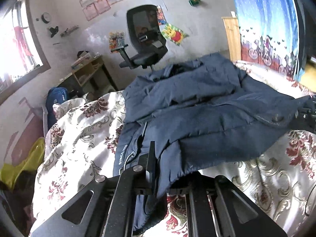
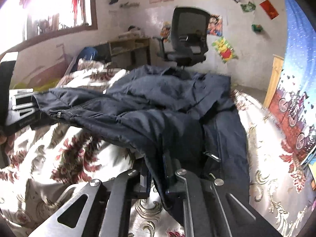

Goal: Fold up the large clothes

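Note:
A large dark navy padded jacket (image 1: 197,102) lies on a bed with a white floral bedspread (image 1: 79,138). My left gripper (image 1: 158,169) is shut on the jacket's lower hem at its left corner and holds it raised. My right gripper (image 2: 158,169) is shut on the hem at the other corner; the jacket (image 2: 158,106) stretches away from it. The right gripper also shows at the right edge of the left wrist view (image 1: 308,114), and the left gripper at the left edge of the right wrist view (image 2: 21,108). The hem hangs taut between them above the bedspread (image 2: 69,158).
A black office chair (image 1: 146,37) stands beyond the bed's far end. A wooden shelf desk (image 1: 88,73) sits by the wall, a blue bag (image 1: 56,96) beside it. A blue printed curtain (image 1: 266,29) hangs on the right. A yellow bag (image 1: 25,164) lies at left.

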Motion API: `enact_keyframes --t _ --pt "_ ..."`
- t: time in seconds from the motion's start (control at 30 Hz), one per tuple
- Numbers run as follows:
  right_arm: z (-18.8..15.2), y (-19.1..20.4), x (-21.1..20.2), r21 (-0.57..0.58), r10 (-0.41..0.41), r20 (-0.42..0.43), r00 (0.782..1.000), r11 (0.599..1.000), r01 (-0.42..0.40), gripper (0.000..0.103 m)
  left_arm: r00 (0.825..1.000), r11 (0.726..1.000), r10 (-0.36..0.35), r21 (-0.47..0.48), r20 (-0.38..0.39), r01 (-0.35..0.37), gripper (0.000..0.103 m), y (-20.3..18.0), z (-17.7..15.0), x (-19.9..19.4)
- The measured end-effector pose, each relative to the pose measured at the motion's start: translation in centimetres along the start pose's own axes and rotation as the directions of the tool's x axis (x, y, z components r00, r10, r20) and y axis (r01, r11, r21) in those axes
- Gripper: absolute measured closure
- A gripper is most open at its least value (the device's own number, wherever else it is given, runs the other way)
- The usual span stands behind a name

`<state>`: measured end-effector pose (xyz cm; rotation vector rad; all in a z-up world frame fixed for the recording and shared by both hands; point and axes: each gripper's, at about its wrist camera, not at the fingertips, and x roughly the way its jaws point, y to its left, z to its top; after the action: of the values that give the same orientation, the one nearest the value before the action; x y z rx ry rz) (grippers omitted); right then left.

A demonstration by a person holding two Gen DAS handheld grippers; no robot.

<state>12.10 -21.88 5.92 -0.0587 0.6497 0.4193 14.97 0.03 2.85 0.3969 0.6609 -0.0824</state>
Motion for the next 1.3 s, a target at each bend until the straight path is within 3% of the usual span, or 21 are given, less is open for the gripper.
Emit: enact_keyframes --t 0.33,0.57,0.87,1.0,1.13,1.3 --pt "2.1 1.7 -6.6 -0.046 0.010 0.103 0.995 0.999 -0.005 0.096 0.999 0.999 -0.010 -0.033 0.047 0.011 0.097 0.9 0.4 -7.0" --pt "4.0 1.7 -8.7 -0.067 0.013 0.143 0.990 0.998 -0.004 0.096 0.998 0.998 -0.028 -0.057 0.051 0.031 0.097 1.5 3.2 -8.8" --pt "7.7 -0.6 -6.6 -0.071 0.021 0.143 0.989 0.997 -0.010 0.096 1.000 0.998 -0.022 -0.060 0.006 0.022 0.097 2.2 8.0 -6.0" --pt "10.1 -1.7 -4.7 -0.083 0.015 0.141 0.990 0.997 -0.003 0.096 1.000 1.000 -0.004 0.001 -0.013 0.004 0.097 2.6 10.5 -3.5" --pt "13.4 -2.8 -2.0 -0.101 -0.015 0.135 0.991 0.994 0.028 0.096 1.000 0.999 0.001 0.039 0.024 -0.002 0.097 3.4 12.4 -0.5" --pt "18.4 -4.0 3.2 -0.141 -0.045 0.112 0.993 0.988 0.061 0.096 0.998 0.999 -0.023 -0.030 0.064 0.025 0.097 5.9 14.8 4.9"
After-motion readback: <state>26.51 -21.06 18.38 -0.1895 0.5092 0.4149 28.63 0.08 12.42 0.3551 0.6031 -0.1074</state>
